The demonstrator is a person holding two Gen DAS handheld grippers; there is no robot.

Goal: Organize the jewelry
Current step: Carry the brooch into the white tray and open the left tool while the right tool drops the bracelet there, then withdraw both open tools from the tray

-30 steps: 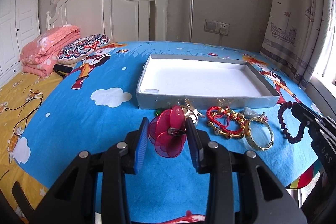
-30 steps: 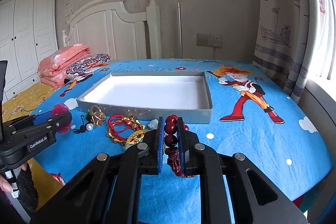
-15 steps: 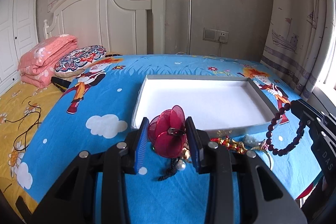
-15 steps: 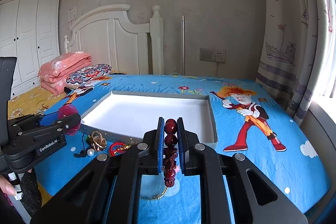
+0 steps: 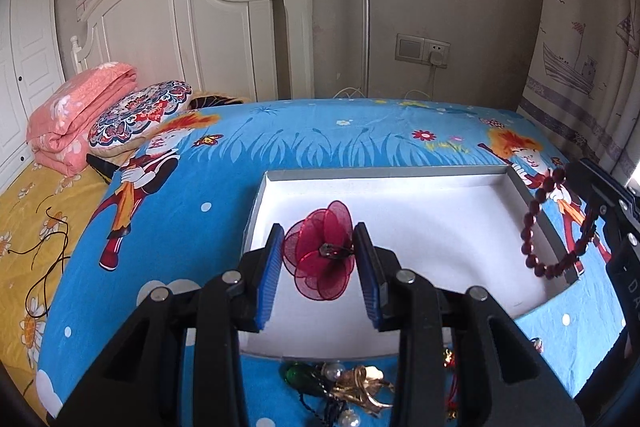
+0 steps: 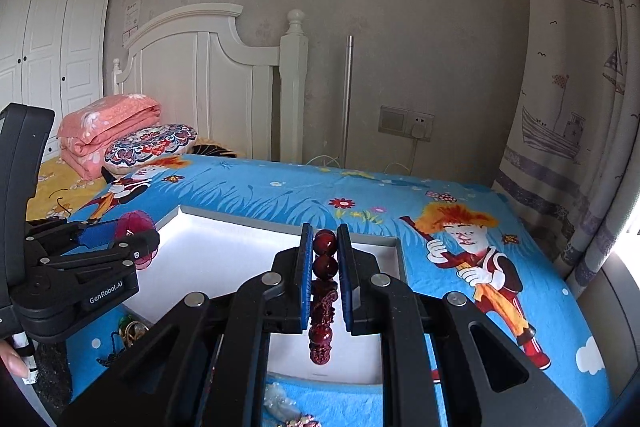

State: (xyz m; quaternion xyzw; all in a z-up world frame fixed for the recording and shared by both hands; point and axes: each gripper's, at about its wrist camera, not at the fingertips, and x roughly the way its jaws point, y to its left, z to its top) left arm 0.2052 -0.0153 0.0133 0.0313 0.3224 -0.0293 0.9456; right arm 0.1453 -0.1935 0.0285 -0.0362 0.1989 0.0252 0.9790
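Both grippers hung over the grey-walled tray (image 5: 516,183), each loaded.

Left gripper (image 5: 320,259): clenched on a red gauze flower ornament (image 5: 320,257), petals fanned upright between the blue pads. White tray floor lay directly beyond and below it, near the tray's left wall. Judged: the drop spot was straight down and slightly forward.

Right gripper (image 6: 325,267): clenched on a dark red bead bracelet (image 6: 325,291), gripped at its top beads, the loop hanging plumb, long axis vertical. Tray floor sat beneath and ahead of it, toward the right wall.

Each item lay nearest its own gripper's half of the tray, so no crossing seemed needed.

View differences: the left wrist view showed the bracelet (image 5: 556,223) as an open loop dangling across the tray's right wall; the right wrist view showed it edge-on, a single column. The left wrist view alone showed the leftover pile (image 5: 348,387) of gold and pearl pieces on the blue sheet (image 5: 200,195), just outside the near wall.
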